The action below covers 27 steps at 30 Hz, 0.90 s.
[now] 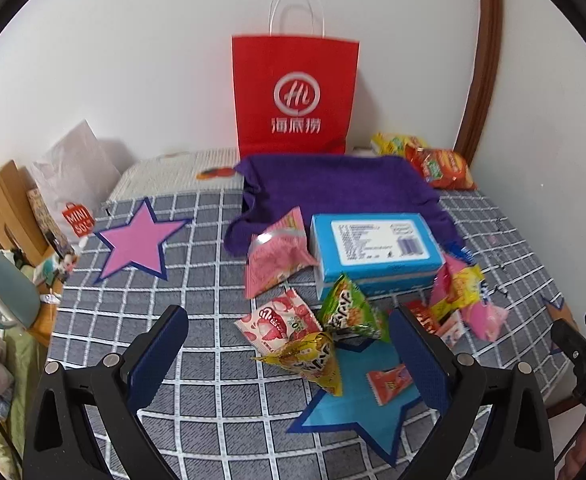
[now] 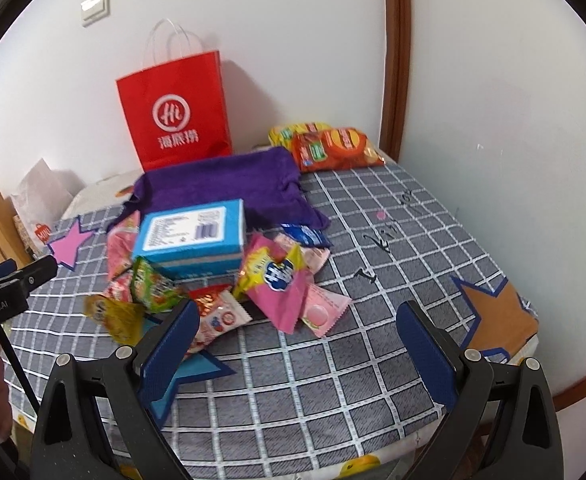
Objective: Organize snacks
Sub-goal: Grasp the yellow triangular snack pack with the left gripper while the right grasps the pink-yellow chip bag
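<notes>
1. Where the grey checked tablecloth (image 2: 373, 216) spreads, heaped near its middle: a pile of small snack packets, just ahead of both tools.
2. Left gripper (image 1: 289, 344): spread wide, blue-padded fingers (image 1: 157, 356) empty, hovering above the cloth; between them, the yellow triangular foil packet (image 1: 313, 360) and the small orange sachet (image 1: 389, 386), both on the blue paper star (image 1: 357, 416), untouched.
3. Right gripper (image 2: 297, 344): likewise wide open, holding nothing; bare cloth between the pads, pile just beyond the left finger (image 2: 169, 356).
4. Light blue cardboard box (image 1: 373, 252): lying flat, printed label up, long axis roughly left to right, far edge on the purple towel (image 1: 333, 184).
5. Leaning on the box's left end: pink crinkled bag (image 1: 273, 252), tilted. In front: green triangular packet (image 1: 349, 312), tip up against the box; white-and-red strawberry sachet (image 1: 277, 320), flat, set diagonally.
6. Right of the box: pink-and-yellow wrapper (image 2: 277, 284) over a pale pink flat sachet (image 2: 321, 312), long axis slanting toward the near right; dark blue wrapper (image 2: 305, 236) behind, at the towel's edge.
7. Red paper carrier bag (image 2: 173, 116): upright against the wall, white handles up, contents hidden.
8. Orange-red crisp bag (image 2: 337, 148) over a yellow one (image 2: 293, 130), far right corner, well apart from the pile.
9. Pink star (image 1: 137, 240) far left, brown star (image 2: 497, 312) near right: both bare.
</notes>
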Available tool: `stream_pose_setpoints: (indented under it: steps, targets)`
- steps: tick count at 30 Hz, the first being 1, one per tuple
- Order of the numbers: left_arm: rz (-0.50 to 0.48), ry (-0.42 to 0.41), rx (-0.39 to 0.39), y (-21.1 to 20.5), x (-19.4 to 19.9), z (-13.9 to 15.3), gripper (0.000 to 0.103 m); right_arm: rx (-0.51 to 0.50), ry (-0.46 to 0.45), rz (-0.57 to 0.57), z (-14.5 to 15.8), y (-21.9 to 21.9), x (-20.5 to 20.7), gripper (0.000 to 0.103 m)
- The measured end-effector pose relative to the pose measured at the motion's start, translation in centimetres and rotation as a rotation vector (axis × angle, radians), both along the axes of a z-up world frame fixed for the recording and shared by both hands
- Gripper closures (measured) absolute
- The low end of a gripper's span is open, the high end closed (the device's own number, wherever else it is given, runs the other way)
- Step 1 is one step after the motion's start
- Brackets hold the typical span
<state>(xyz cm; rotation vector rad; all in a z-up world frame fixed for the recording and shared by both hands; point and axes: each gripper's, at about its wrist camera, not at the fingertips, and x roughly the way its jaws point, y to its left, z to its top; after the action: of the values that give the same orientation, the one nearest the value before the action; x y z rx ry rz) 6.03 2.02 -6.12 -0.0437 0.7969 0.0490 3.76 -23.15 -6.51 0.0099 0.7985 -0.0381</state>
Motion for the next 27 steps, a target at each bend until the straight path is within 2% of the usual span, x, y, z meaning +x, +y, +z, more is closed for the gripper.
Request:
stream_pose_setpoints:
  steps: [4, 10, 15, 18, 22, 24, 26, 27]
  targets:
    - [-0.006, 0.039, -0.02, 0.4, 1.5, -2.1, 0.003, 0.014, 0.03, -0.017, -2.0, -1.1, 1.5, 0.005]
    - [-0.019, 0.089, -0.058, 1.1, 3.2, -4.4, 0.003, 0.107, 0.06, -0.004, -4.3, -1.4, 4.4, 0.005]
    - [-0.027, 0.099, -0.08, 1.7, 3.8, -5.0, 0.003, 0.104, 0.094, 0.047, -5.9, 0.1, 7.4, 0.005]
    - [-0.031, 0.101, -0.095, 2.2, 3.9, -5.2, 0.003, 0.089, 0.124, 0.043, -7.2, 0.8, 9.7, 0.005]
    - [-0.028, 0.111, -0.088, 2.5, 4.1, -5.6, 0.003, 0.125, 0.165, 0.029, -8.7, 0.9, 11.6, 0.005]
    - [-0.041, 0.12, -0.094, 2.4, 4.2, -5.9, 0.003, 0.143, 0.184, 0.026, -9.5, 1.0, 12.2, 0.008]
    - [-0.056, 0.127, -0.089, 2.0, 4.3, -6.3, 0.003, 0.144, 0.2, 0.024, -10.2, 1.2, 12.5, 0.017]
    - [-0.063, 0.135, -0.081, 1.6, 4.4, -6.6, 0.003, 0.134, 0.194, 0.021, -10.3, 1.2, 12.5, 0.018]
